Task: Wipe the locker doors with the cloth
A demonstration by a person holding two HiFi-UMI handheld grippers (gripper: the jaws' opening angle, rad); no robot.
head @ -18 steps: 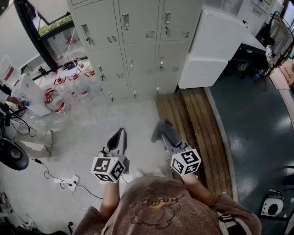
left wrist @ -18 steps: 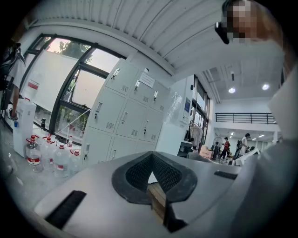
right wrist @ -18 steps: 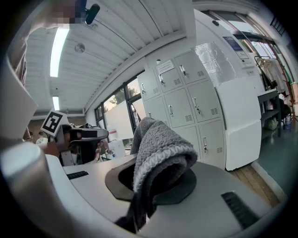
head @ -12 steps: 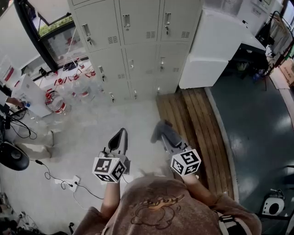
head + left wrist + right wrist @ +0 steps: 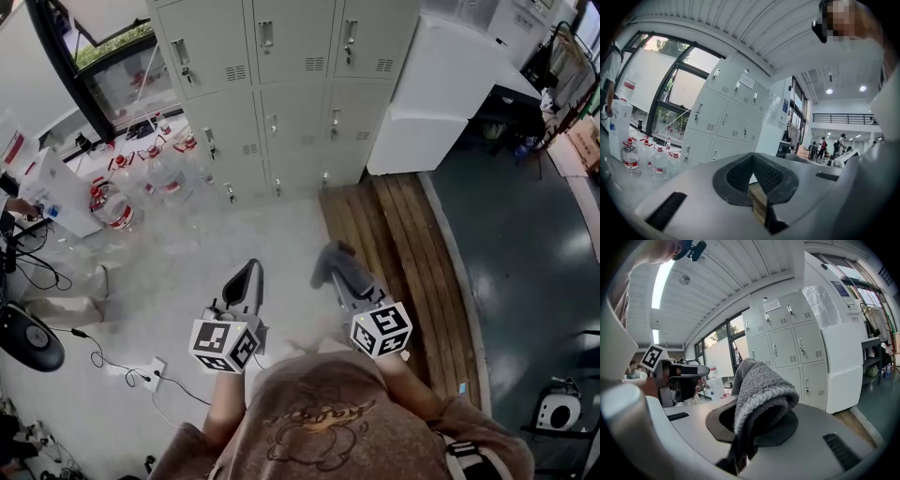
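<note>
Since the earlier frame almost nothing has moved. Both tongs keep their places low in the head view, and only the camera has swung a little, so the lockers sit slightly differently at the far edge.

In the head view the left tongs [image 5: 246, 277] and the right tongs [image 5: 345, 287] are held side by side above the pale floor [image 5: 187, 253], just in front of the person's chest. A grey cloth [image 5: 328, 265] hangs folded over the tip of the right tongs. The lockers [image 5: 281, 103] stand well apart from it on the far side, doors closed. Water bottles [image 5: 155, 178] are clustered at the lockers' left foot. A wooden platform [image 5: 394, 253] runs along the floor to the right, and a white cabinet [image 5: 441, 94] stands at its far end.

In the left gripper view the left tongs are together, with nothing between them. Only a narrow slit near the base shows wooden boards through it. The lockers rise beyond, with the bottles to their left.

In the right gripper view the right tongs are clamped on the cloth, which bulges up out of them and trails down toward the camera. The lockers stand far off, right of centre, and the left tongs with their marker cube [image 5: 652, 357] show at the left.
</note>
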